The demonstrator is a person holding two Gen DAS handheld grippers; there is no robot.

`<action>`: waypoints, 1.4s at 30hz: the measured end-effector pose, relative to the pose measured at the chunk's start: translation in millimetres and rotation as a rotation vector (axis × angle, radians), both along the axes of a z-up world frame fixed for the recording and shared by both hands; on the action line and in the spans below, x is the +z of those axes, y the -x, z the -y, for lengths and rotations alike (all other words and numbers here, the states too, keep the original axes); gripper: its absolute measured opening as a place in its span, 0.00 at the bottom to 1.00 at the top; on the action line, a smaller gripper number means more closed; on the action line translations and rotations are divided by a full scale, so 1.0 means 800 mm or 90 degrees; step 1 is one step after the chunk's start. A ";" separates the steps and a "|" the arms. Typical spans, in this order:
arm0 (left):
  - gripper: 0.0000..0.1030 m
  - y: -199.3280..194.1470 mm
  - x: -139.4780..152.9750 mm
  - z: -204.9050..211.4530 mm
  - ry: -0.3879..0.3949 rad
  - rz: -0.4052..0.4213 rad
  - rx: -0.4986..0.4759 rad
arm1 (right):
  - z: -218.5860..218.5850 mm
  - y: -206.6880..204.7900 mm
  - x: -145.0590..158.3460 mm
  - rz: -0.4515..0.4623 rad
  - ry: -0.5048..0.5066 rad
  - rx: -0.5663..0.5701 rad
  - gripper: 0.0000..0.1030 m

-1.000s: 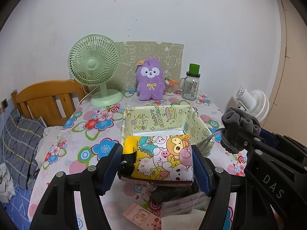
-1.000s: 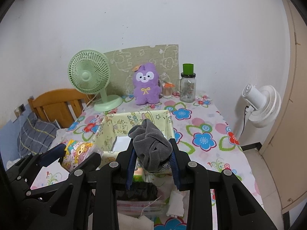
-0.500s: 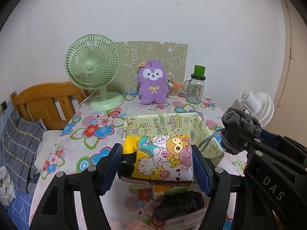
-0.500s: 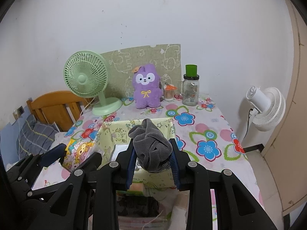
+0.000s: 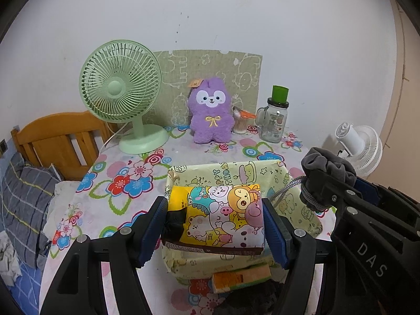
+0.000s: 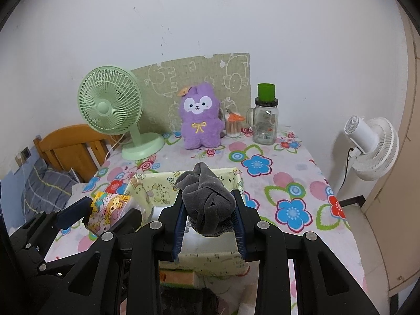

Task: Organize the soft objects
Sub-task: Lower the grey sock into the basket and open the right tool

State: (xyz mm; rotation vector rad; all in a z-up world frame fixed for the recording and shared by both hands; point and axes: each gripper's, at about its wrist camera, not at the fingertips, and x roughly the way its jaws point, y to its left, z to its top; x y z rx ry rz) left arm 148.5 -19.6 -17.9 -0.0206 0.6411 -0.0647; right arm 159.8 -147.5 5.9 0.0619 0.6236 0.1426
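Room: plain white wall at the back, a desk [image 6: 302, 173] covered in a flowery cloth, with a green fan [image 5: 120, 92], a purple plush [image 5: 211, 110] and a glass jar [image 5: 274, 120] lined up along the far edge.
Box: a pale green fabric storage box [image 5: 236, 173] is parked mid-desk, open on top; something white and flat can be made out on its floor in the right wrist view, but what it is can't be told.
Left claw [image 5: 214, 223]: clamped on a cartoon-print soft pack [image 5: 218, 218], which is held up over the near part of the box.
Right claw [image 6: 208, 218]: closed tight around a bunched grey cloth [image 6: 207, 204], carried above the box opening.
Leftovers: an orange pack [image 5: 241, 275] and something dark and fuzzy [image 5: 252, 299] are seen on the desk just in front of the box.
Progress: looks like mid-task. Two soft things are lifted but not yet dropped in, and at least two more are probably left to be picked up after that.
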 end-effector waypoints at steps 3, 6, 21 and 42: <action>0.69 -0.010 -0.004 -0.001 0.002 -0.006 0.001 | -0.001 -0.012 -0.004 -0.005 0.001 0.001 0.34; 0.69 -0.020 -0.008 -0.001 0.002 -0.011 0.004 | -0.004 -0.024 -0.008 -0.010 0.000 0.004 0.34; 0.70 -0.072 -0.039 0.002 0.012 -0.051 -0.004 | -0.014 -0.074 -0.038 -0.035 -0.001 0.015 0.34; 0.73 -0.096 -0.068 -0.002 0.008 -0.087 -0.022 | -0.028 -0.108 -0.076 -0.095 -0.014 0.045 0.42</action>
